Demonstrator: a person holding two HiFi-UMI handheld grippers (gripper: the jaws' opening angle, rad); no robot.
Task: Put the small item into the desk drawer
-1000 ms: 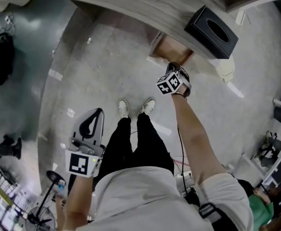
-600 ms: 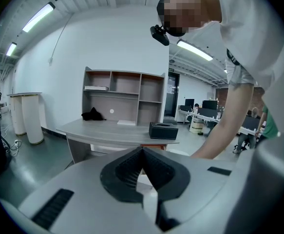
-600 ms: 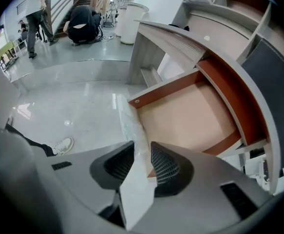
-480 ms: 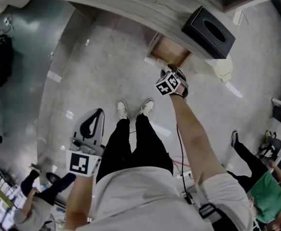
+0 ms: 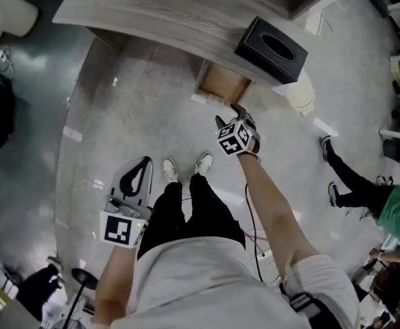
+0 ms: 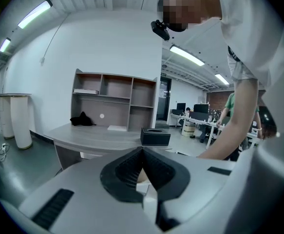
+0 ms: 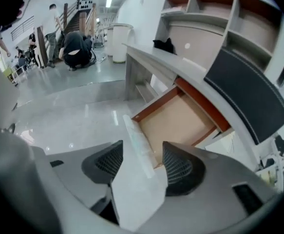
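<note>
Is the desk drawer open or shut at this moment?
Open: the drawer is pulled out from under the desk, its bare wooden bottom exposed in the right gripper view.

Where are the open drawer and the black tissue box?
open drawer (image 7: 177, 123): right gripper view, on its bare wooden bottom.
black tissue box (image 5: 272, 52): head view, on the middle of the box.

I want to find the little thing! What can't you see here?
Small item: in no view.
Right gripper view: part of the drawer floor hides behind the right gripper; its jaws have just been opening, nothing between them.
Head view: drawer interior too small, partly under the desk.
</note>
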